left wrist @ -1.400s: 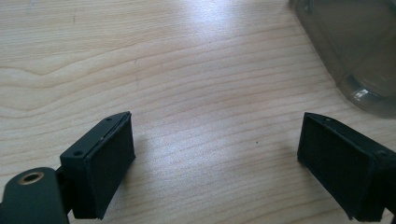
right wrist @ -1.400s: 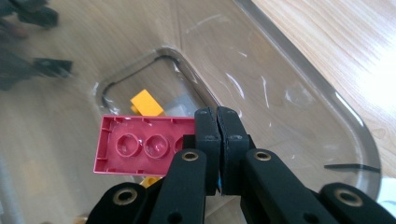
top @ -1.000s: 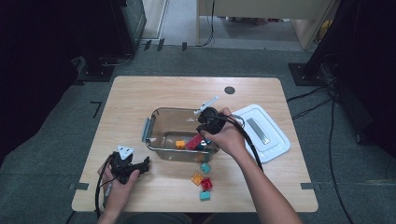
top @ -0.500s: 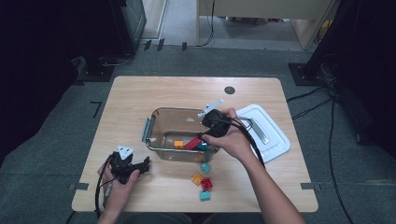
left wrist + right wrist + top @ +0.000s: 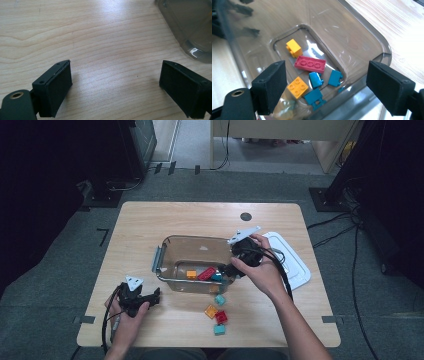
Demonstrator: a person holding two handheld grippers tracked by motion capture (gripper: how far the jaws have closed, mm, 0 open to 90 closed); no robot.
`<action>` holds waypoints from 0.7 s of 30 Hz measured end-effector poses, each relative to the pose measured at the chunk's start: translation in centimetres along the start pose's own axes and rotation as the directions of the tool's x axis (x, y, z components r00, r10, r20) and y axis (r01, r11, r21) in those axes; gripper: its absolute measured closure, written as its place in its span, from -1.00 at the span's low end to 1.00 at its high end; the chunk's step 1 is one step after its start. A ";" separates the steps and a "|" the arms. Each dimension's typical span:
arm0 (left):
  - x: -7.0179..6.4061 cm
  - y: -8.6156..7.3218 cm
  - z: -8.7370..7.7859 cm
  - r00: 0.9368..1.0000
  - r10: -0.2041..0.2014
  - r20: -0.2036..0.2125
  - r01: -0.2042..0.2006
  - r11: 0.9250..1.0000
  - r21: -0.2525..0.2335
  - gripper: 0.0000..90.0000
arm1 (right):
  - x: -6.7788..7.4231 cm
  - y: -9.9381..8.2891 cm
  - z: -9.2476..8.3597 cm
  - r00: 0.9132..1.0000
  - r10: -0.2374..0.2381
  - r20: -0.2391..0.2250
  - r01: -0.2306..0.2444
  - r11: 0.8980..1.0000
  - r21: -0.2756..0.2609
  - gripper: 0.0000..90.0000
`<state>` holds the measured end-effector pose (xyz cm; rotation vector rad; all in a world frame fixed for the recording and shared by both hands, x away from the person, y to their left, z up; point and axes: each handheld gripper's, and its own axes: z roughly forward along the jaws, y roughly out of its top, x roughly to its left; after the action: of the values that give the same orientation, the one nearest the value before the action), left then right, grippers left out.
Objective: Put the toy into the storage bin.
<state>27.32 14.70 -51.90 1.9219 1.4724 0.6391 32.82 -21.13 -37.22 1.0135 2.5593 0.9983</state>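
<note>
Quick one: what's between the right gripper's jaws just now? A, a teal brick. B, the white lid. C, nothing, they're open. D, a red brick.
C: the right gripper has its jaws apart over the clear container, nothing between them; the red brick lies on the container's floor.

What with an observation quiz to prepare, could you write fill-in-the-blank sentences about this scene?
1. The long brick inside the clear container is ____ in colour.
2. In the high view, the white lid lies on the table to the container's ____.
3. The left tool has its jaws ____, with nothing between them.

Missing words: red; right; open
</note>
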 end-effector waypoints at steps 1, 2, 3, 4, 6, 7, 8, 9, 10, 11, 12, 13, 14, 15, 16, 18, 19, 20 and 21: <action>0.0 0.0 0.0 1.000 0.000 0.000 0.000 1.000 0.000 -0.76 | 0.0 -0.1 -0.2 1.000 0.002 0.005 -0.002 1.000 -0.001 -0.61; 0.0 0.0 0.0 1.000 0.000 0.000 0.000 1.000 0.000 -0.76 | -0.1 -0.3 -0.5 1.000 0.008 0.013 -0.008 1.000 0.000 -0.60; 0.0 0.0 0.0 1.000 0.000 0.000 0.000 1.000 0.000 -0.76 | -0.1 -0.5 -0.7 1.000 0.012 0.019 -0.012 1.000 -0.002 -0.61; 0.0 0.0 0.0 1.000 0.000 0.000 0.000 1.000 0.000 -0.76 | -0.2 -0.7 -1.0 1.000 0.015 0.025 -0.015 1.000 -0.007 -0.61; 0.0 0.0 0.0 1.000 0.001 0.000 -0.001 1.000 0.002 -0.76 | -0.3 -1.2 -1.5 0.999 0.031 0.022 -0.031 0.999 -0.017 -0.61; 0.0 0.0 0.0 1.000 0.000 0.000 0.000 1.000 0.001 -0.76 | -0.4 -1.4 -1.7 0.999 0.036 0.027 -0.035 0.999 -0.020 -0.61; 0.0 0.0 0.0 1.000 0.001 0.000 -0.001 1.000 0.001 -0.76 | -0.5 -1.7 -1.8 0.999 0.034 0.030 -0.033 0.999 -0.021 -0.61; 0.0 0.0 0.0 1.000 0.000 0.000 0.000 1.000 0.001 -0.76 | -0.5 -2.0 -2.0 0.999 0.042 0.031 -0.042 0.999 -0.016 -0.62; 0.0 0.0 0.0 1.000 0.001 0.000 -0.001 1.000 0.001 -0.76 | -0.5 -2.2 -2.1 0.999 0.044 0.032 -0.043 0.999 -0.018 -0.63; 0.0 0.0 0.0 1.000 0.001 0.000 -0.001 1.000 0.001 -0.76 | -0.6 -2.5 -2.3 0.998 0.047 0.038 -0.047 0.999 -0.018 -0.63; 0.0 0.0 0.0 1.000 -0.001 0.000 0.001 1.000 0.000 -0.76 | -0.7 -2.8 -2.4 0.998 0.049 0.042 -0.048 0.999 -0.022 -0.63; 0.0 0.0 0.0 1.000 0.000 0.000 0.000 1.000 0.001 -0.76 | -0.7 -3.1 -2.6 0.997 0.059 0.048 -0.058 0.998 -0.020 -0.63; 0.0 0.0 0.0 1.000 -0.001 0.000 0.001 1.000 0.000 -0.76 | -0.8 -3.4 -2.7 0.997 0.058 0.051 -0.056 0.998 -0.024 -0.63; 0.0 0.0 0.0 1.000 -0.001 0.000 0.001 1.000 -0.001 -0.76 | -0.9 -3.7 -2.8 0.996 0.065 0.053 -0.064 0.998 -0.027 -0.63; 0.0 0.0 0.0 1.000 -0.001 0.000 0.001 1.000 -0.001 -0.76 | -1.0 -4.0 -3.0 0.996 0.072 0.053 -0.070 0.997 -0.030 -0.63; 0.0 0.0 0.0 1.000 0.000 0.000 0.000 1.000 0.000 -0.76 | -1.2 -4.6 -3.3 0.995 0.085 0.056 -0.083 0.996 -0.036 -0.63; 0.0 0.0 0.0 1.000 0.000 0.000 0.000 1.000 0.000 -0.76 | -1.3 -4.9 -3.4 0.994 0.088 0.058 -0.086 0.996 -0.035 -0.63; 0.0 0.0 0.0 1.000 0.001 0.000 -0.001 1.000 -0.001 -0.76 | -1.3 -5.2 -3.5 0.994 0.095 0.056 -0.093 0.995 -0.033 -0.63; 0.0 0.0 0.0 1.000 0.000 0.000 0.000 1.000 0.000 -0.76 | -1.4 -5.5 -3.6 0.994 0.093 0.060 -0.091 0.995 -0.034 -0.63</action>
<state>27.32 14.70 -51.90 1.9219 1.4721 0.6396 29.48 -26.89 -38.23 1.1449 2.4604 1.0105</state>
